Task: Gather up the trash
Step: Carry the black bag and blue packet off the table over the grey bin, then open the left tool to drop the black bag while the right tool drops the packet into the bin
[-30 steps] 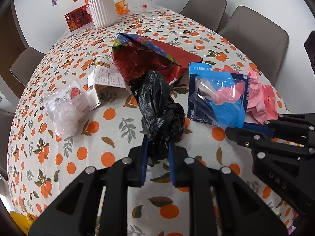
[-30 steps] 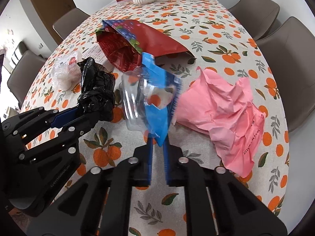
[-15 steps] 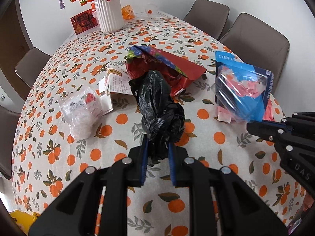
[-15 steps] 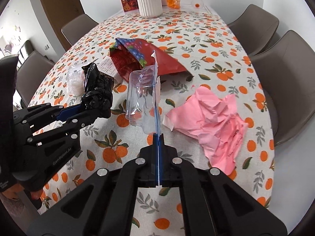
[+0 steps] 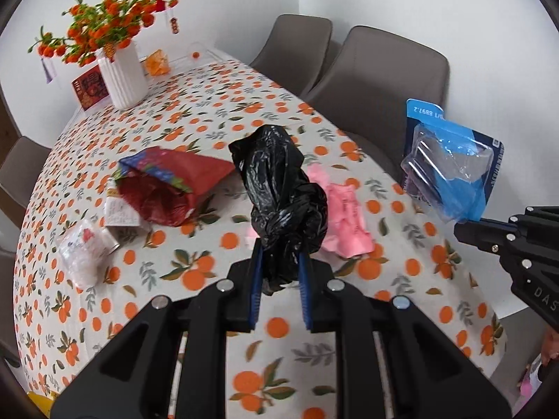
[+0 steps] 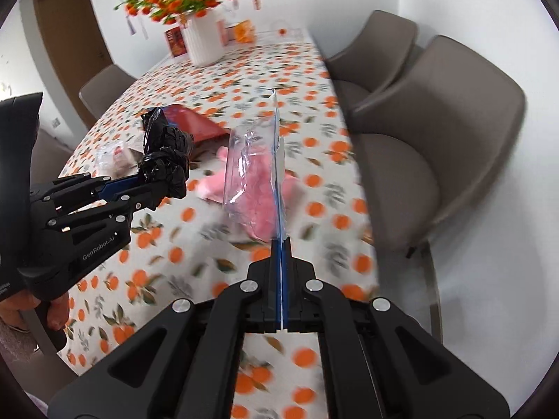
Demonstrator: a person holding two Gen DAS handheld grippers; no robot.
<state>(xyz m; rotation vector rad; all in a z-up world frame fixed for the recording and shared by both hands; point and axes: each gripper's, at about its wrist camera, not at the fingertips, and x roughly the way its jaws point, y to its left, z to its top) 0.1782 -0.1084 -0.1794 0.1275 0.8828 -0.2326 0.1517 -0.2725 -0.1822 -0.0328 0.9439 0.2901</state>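
Note:
My left gripper (image 5: 279,262) is shut on a knotted black plastic bag (image 5: 283,195) and holds it well above the table; both show in the right wrist view, the gripper (image 6: 139,188) and the bag (image 6: 164,160). My right gripper (image 6: 280,244) is shut on a blue blister pack (image 6: 255,181), seen edge-on and lifted; the pack also shows in the left wrist view (image 5: 454,167), at the right. On the table lie a crumpled pink paper (image 5: 346,216), a red foil bag (image 5: 167,185), a clear wrapped bundle (image 5: 84,248) and a paper slip (image 5: 120,209).
The oval table has an orange-print cloth (image 5: 195,279). A white vase with orange flowers (image 5: 122,73) and a red card (image 5: 89,87) stand at the far end. Grey chairs (image 6: 436,146) line the right side and more stand at the left (image 5: 21,171).
Both grippers have risen and pulled back from the table with their loads. The blister pack has moved right, off the pink paper. The right wrist view is now motion-blurred.

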